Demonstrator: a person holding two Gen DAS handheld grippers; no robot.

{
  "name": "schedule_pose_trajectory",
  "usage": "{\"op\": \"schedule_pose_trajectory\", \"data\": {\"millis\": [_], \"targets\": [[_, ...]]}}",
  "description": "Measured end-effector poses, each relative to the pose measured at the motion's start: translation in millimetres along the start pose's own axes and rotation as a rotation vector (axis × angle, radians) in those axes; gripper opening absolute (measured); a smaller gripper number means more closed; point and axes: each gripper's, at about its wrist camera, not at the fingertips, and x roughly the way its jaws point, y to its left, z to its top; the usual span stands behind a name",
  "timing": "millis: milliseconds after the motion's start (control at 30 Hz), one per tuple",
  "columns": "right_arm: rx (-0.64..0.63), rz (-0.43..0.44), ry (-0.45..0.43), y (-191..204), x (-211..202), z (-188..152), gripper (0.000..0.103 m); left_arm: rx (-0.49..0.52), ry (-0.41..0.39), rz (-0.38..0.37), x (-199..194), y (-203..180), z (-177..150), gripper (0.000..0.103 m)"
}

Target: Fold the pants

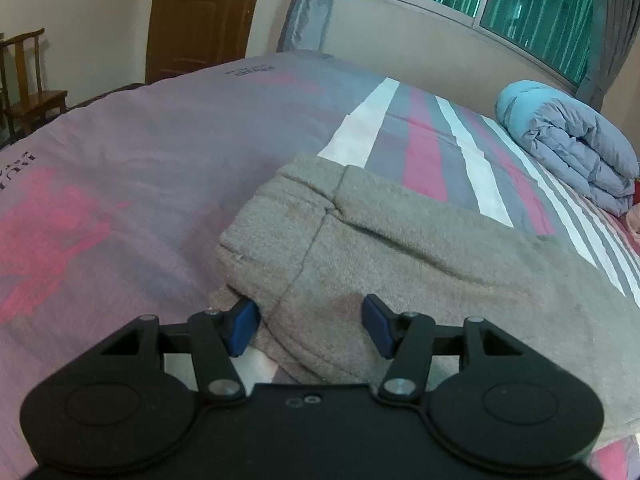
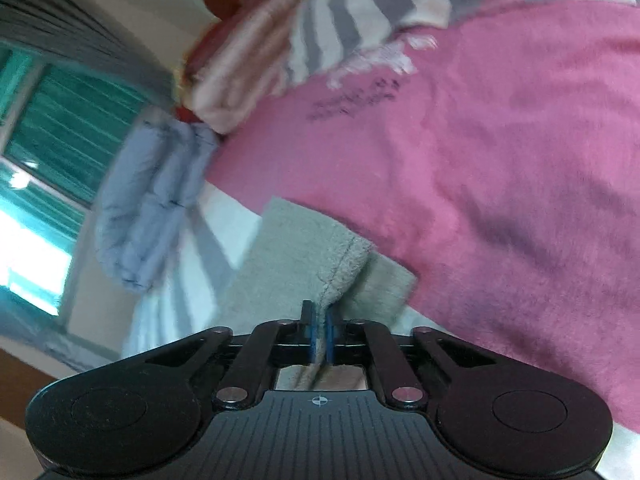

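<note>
Grey-brown fleece pants (image 1: 384,248) lie folded over on the bed, with a dark seam running down the top layer. My left gripper (image 1: 310,326) is open, its blue pads on either side of the near folded edge, the fabric between them unpinched. In the right wrist view my right gripper (image 2: 320,334) is shut on a seamed edge of the pants (image 2: 316,252), which bunches up from the closed pads. That view is tilted and blurred.
The bed cover (image 1: 132,168) is purple-pink with white, grey and red stripes. A rolled pale blue quilt (image 1: 572,148) lies at the far right by the window; it also shows in the right wrist view (image 2: 152,200). A wooden chair (image 1: 28,88) and door stand beyond the bed.
</note>
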Motion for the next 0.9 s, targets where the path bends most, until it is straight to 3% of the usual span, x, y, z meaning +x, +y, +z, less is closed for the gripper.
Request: {"op": "schedule_pose_trajectory", "data": {"millis": [100, 333, 367, 400, 433, 500, 667, 700, 733, 800, 900], "targets": [[-0.03, 0.063, -0.045, 4, -26, -5, 0.004, 0.015, 0.0, -0.009, 0, 1, -1, 0.048], [0.05, 0.017, 0.028, -24, -8, -6, 0.005, 0.016, 0.005, -0.004, 1, 0, 0, 0.048], [0.052, 0.02, 0.021, -24, -11, -5, 0.009, 0.016, 0.004, -0.006, 1, 0, 0, 0.048], [0.055, 0.024, 0.014, -22, -16, -6, 0.02, 0.017, 0.002, -0.007, 1, 0, -1, 0.048], [0.055, 0.034, -0.009, -21, -24, -8, 0.038, 0.02, 0.0, -0.007, 1, 0, -2, 0.048], [0.055, 0.024, -0.05, -21, -38, -12, 0.052, 0.022, -0.003, -0.003, 2, -1, -3, 0.048], [0.034, -0.01, 0.003, -18, -16, -12, 0.052, 0.026, 0.005, 0.002, 3, -1, -1, 0.048], [0.001, -0.022, 0.015, -12, -10, -11, 0.041, 0.025, 0.008, -0.001, 3, -1, 0, 0.049], [-0.053, -0.053, 0.028, -4, -3, -10, 0.008, 0.025, 0.011, -0.004, 3, 0, 1, 0.049], [-0.15, -0.062, 0.041, 11, 1, -3, 0.009, 0.024, 0.014, -0.011, 3, 1, 1, 0.049], [-0.281, 0.054, -0.063, 38, -26, 4, 0.009, 0.039, 0.009, -0.015, 4, 2, 0, 0.05]]}}
